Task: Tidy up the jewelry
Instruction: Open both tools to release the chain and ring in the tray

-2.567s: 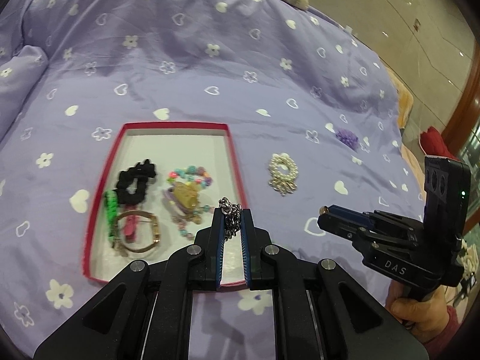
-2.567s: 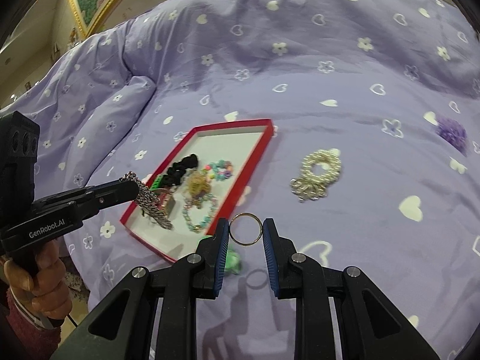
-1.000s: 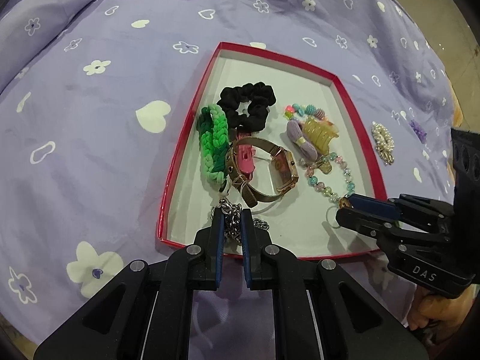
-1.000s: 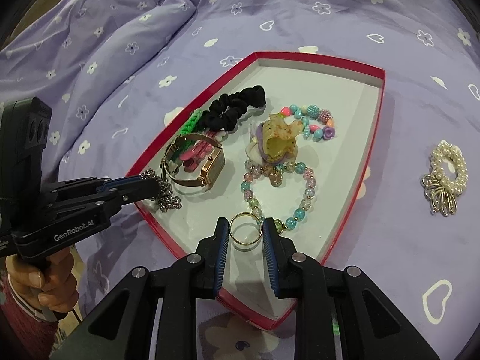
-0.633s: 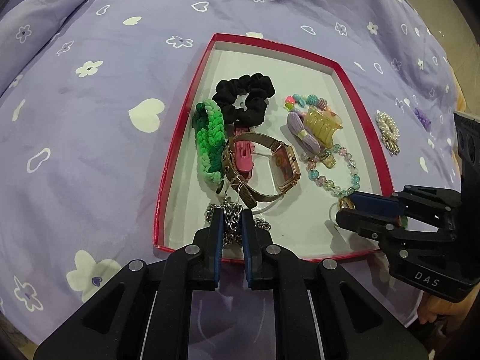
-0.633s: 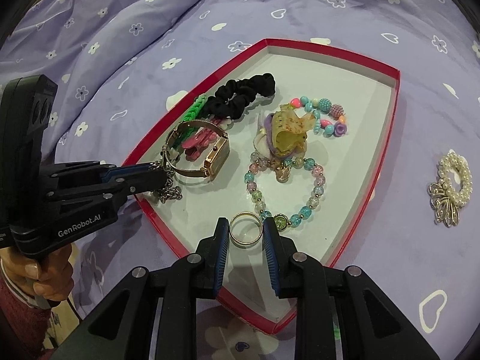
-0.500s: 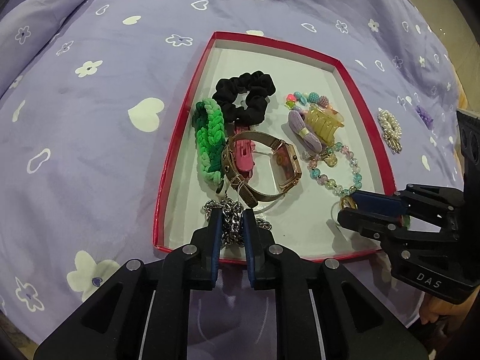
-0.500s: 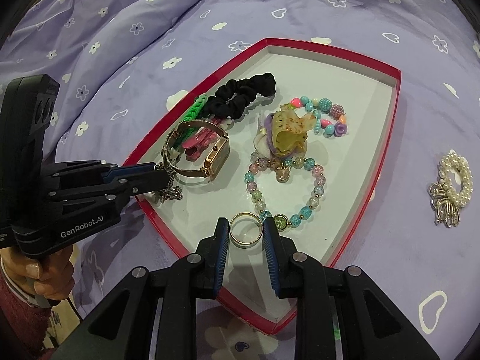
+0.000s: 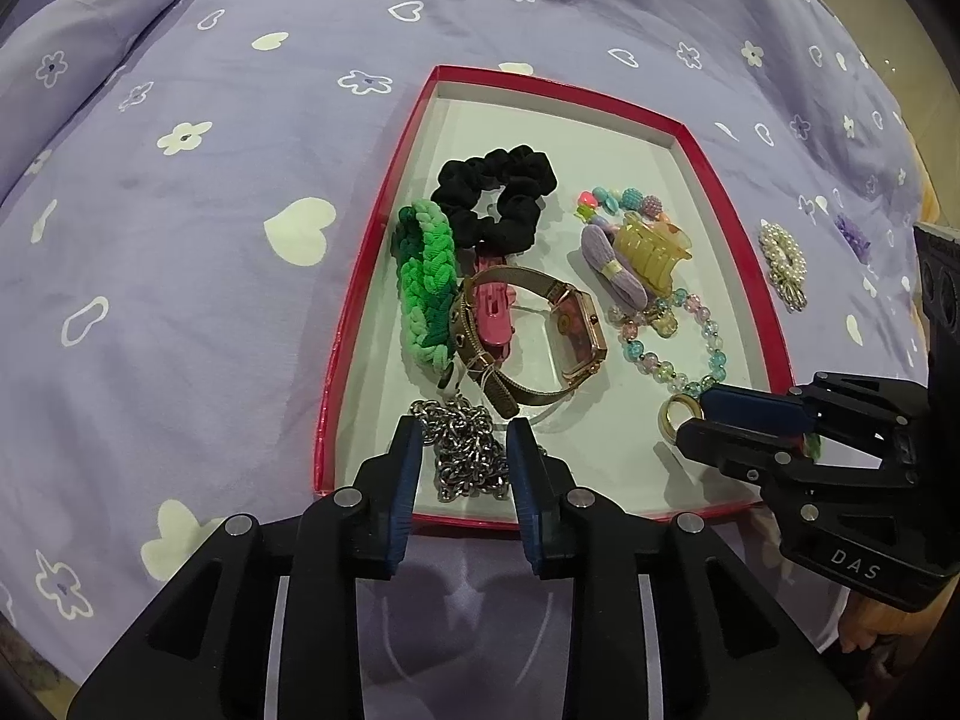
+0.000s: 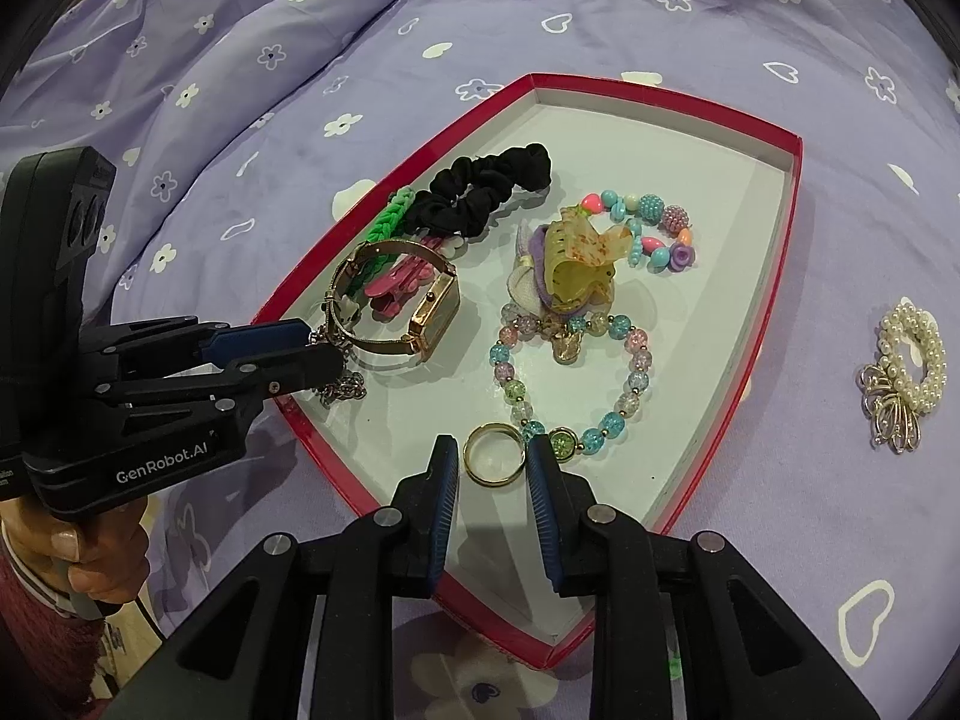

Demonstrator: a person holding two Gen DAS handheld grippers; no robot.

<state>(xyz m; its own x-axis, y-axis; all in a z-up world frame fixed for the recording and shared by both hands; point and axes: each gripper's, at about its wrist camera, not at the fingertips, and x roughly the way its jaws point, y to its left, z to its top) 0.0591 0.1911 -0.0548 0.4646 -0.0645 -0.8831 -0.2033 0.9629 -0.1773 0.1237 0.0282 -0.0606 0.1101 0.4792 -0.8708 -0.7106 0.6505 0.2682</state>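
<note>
A red-rimmed white tray (image 9: 355,300) lies on the purple bedspread. My left gripper (image 9: 463,429) hovers over its near left corner, jaws opening. The silver chain (image 9: 465,450) lies heaped on the tray floor between the fingers, and the pads are not pressing it. Over the near right of the tray, my right gripper (image 10: 492,456) is shut on a gold ring (image 10: 493,454), which it holds low above the floor. The left wrist view shows that ring (image 9: 673,414) at the right gripper's tips (image 9: 690,420). The left gripper (image 10: 324,354) enters the right wrist view from the left.
In the tray lie a black scrunchie (image 9: 498,198), a green braided band (image 9: 429,276), a gold watch (image 9: 540,330), a pink clip (image 9: 495,312), a yellow claw clip (image 9: 651,246) and beaded bracelets (image 10: 630,372). A pearl hair tie (image 10: 906,372) and a purple piece (image 9: 852,237) lie on the bedspread to the right.
Both grippers came down over the tray. In the last half second the left jaws parted and the chain now rests loose on the tray floor. The right gripper still grips the ring.
</note>
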